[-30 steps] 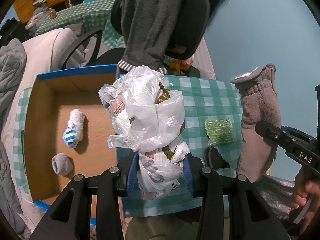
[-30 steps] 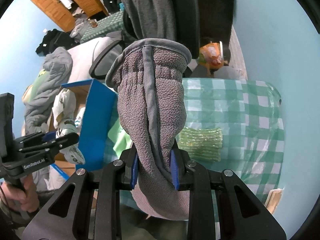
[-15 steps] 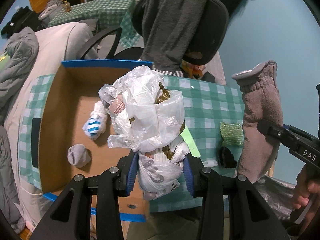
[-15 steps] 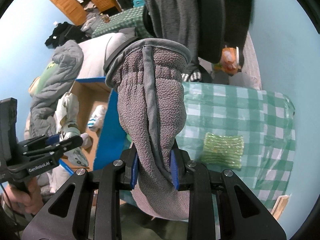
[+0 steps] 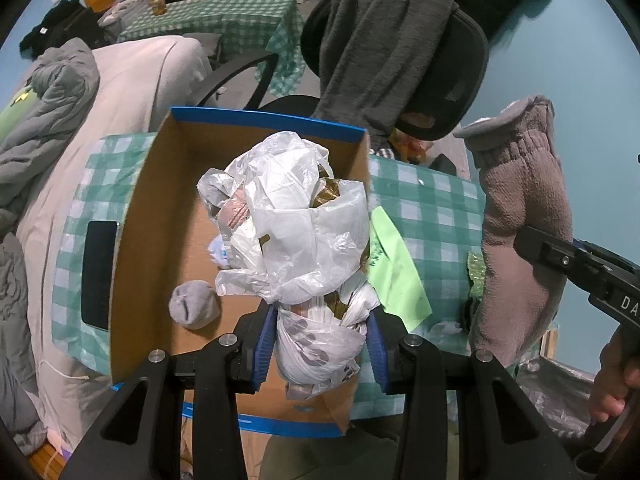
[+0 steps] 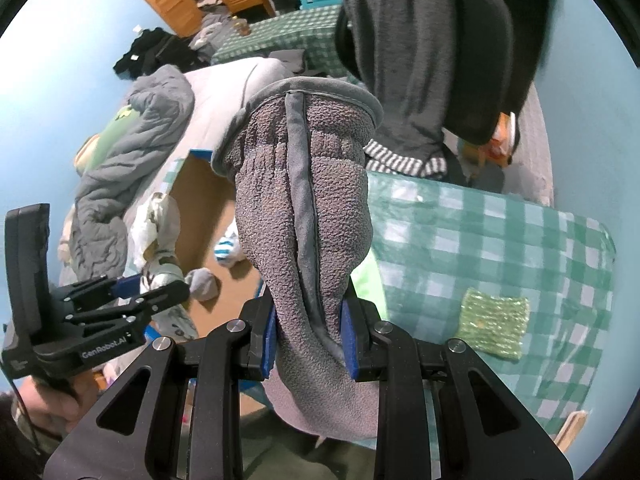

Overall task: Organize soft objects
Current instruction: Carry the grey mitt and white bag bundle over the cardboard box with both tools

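My left gripper [image 5: 320, 344] is shut on a crumpled bundle of white plastic bags [image 5: 296, 232], held above the open cardboard box [image 5: 160, 208] with blue-taped rims. On the box floor lie a grey rolled sock [image 5: 194, 304] and a blue-and-white striped sock [image 6: 228, 250], the latter mostly hidden behind the bags in the left wrist view. My right gripper [image 6: 308, 332] is shut on a grey-brown fleece glove [image 6: 304, 208], held upright above the checked table, to the right of the box. The same glove [image 5: 520, 240] shows at the right of the left wrist view.
A green sparkly scrub pad [image 6: 492, 324] lies on the green checked tablecloth [image 6: 480, 240]. A light green paper sheet [image 5: 394, 268] lies beside the box. Behind the table stands a black chair draped with a grey garment [image 5: 384, 40]. A bed with grey bedding [image 5: 48, 112] is at left.
Both grippers have moved left with their loads. The bag bundle, earlier over the box's right wall and the table, now hangs over the inside of the box. The glove has come closer to the box.
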Demonstrator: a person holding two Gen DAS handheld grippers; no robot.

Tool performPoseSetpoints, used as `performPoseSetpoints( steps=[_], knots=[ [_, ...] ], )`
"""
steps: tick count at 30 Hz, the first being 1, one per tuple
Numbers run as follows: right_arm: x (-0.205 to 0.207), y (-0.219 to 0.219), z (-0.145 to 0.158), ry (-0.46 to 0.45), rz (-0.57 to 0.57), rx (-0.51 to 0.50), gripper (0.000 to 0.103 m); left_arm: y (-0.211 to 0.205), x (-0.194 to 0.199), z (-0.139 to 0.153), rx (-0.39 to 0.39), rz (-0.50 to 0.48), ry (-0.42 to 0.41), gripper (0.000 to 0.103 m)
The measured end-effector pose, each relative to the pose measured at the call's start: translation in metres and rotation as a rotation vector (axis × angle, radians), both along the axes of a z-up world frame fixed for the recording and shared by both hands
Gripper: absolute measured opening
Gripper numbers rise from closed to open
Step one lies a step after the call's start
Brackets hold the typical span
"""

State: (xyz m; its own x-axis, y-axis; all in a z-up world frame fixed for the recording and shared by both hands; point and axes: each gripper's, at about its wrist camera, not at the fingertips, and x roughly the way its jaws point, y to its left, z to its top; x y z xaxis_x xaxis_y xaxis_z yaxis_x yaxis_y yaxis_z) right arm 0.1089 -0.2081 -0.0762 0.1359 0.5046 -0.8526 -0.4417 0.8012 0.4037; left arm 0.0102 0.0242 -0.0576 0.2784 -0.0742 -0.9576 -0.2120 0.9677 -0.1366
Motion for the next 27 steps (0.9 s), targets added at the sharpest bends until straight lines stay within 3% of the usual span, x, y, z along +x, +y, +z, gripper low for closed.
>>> performPoseSetpoints(
  steps=[27],
  knots=[
    [-0.006, 0.117, -0.006, 0.02, 0.146, 0.015, 0.025, 0.073, -0.016, -0.008, 0.04, 0.068, 0.024, 0.041]
  ],
)
